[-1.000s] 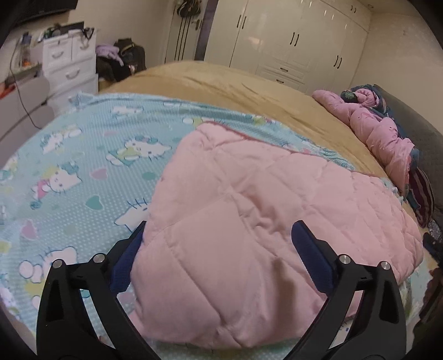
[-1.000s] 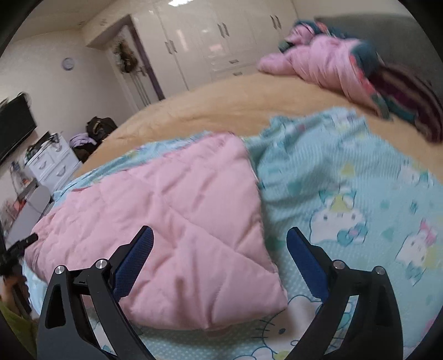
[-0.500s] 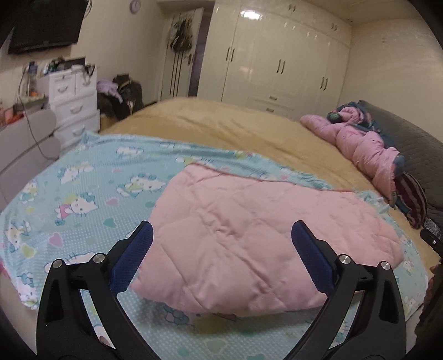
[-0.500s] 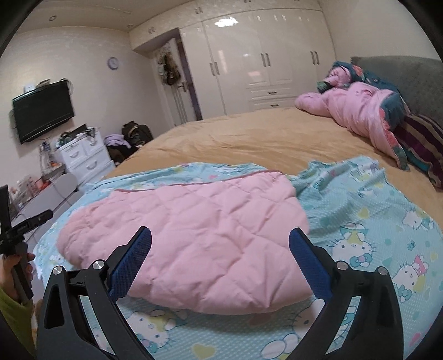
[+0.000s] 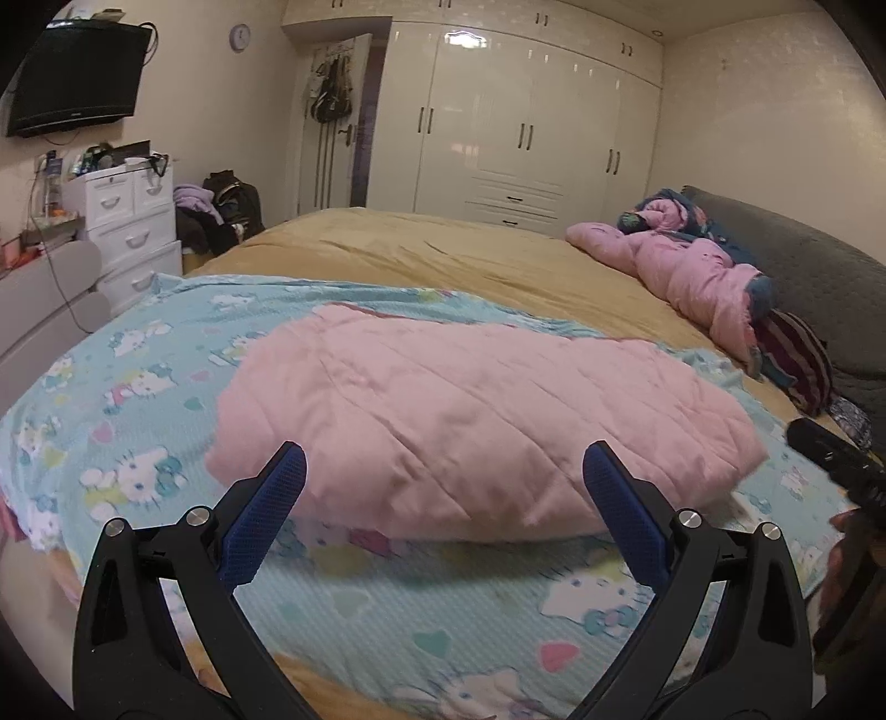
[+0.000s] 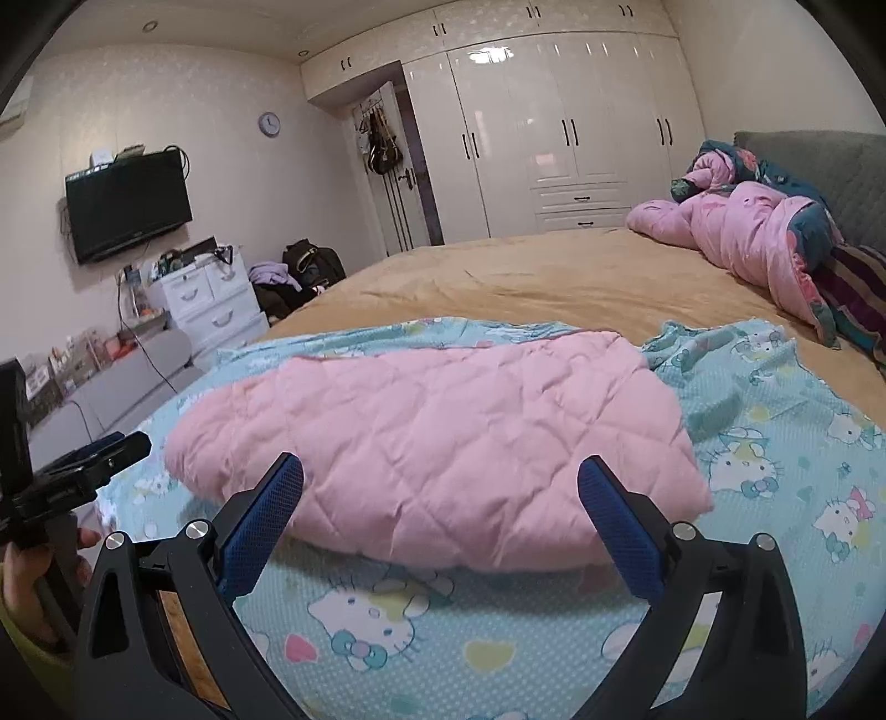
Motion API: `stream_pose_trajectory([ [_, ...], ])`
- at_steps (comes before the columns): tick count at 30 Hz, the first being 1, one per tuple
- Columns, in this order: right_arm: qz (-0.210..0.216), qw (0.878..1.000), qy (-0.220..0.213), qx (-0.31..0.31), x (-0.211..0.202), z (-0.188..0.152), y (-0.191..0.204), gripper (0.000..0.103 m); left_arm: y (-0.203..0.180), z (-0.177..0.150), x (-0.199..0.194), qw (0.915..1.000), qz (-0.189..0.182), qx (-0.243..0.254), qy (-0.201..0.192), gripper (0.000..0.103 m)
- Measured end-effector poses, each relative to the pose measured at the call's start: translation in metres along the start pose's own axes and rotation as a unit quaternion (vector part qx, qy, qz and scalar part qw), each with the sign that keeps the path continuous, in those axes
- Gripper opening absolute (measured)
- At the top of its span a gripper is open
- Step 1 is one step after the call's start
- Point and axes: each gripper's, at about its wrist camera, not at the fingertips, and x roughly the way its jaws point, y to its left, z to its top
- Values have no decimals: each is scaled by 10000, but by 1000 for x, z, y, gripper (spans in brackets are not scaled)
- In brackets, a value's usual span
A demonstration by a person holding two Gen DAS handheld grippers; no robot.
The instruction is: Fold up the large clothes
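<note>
- Pink quilted garment lies folded in a thick pad straight ahead of both tongs, on the light-blue cartoon-cat sheet; not touched by either.
- Left gripper: blue-padded fingers spread wide apart, nothing between them, held off the near folded edge of the garment.
- Right gripper: fingers likewise wide apart, empty, short of the garment, its near edge just beyond the tips.
- Cat sheet shows under and around the garment, bare patches to the outer side of each tong.
- Right wrist view: the left tong appears at far left edge, dark, with a hand gripping its handle.
- Left wrist view: tip of the right tong pokes in at far right edge.
- Beyond the sheet: tan bedspread running away from the tongs.
- Far right of both tongs: heap of pink padded clothing against the grey headboard.
- Far ahead: white wardrobe wall.
- Far left: white drawer unit, wall television, round clock.
</note>
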Motion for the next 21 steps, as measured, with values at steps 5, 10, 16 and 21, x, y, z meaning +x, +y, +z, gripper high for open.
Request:
stream_pose_trajectory([
  [5,108,9997,235,0,-4,-22,11,99,-16,-17,-3,9999,108,38,101,94],
  [10,110,9988,447,-141,1,-35,21,99,-20,-26,-6,9999,-82,-60,70,94],
  [16,193,9984,498,-172,5,-34,25,99,-20,-27,-7,9998,138,-59,120,94],
  [21,211,9985,479,-169,5,-34,24,99,-21,-28,-7,9995,285,-20,133,94],
])
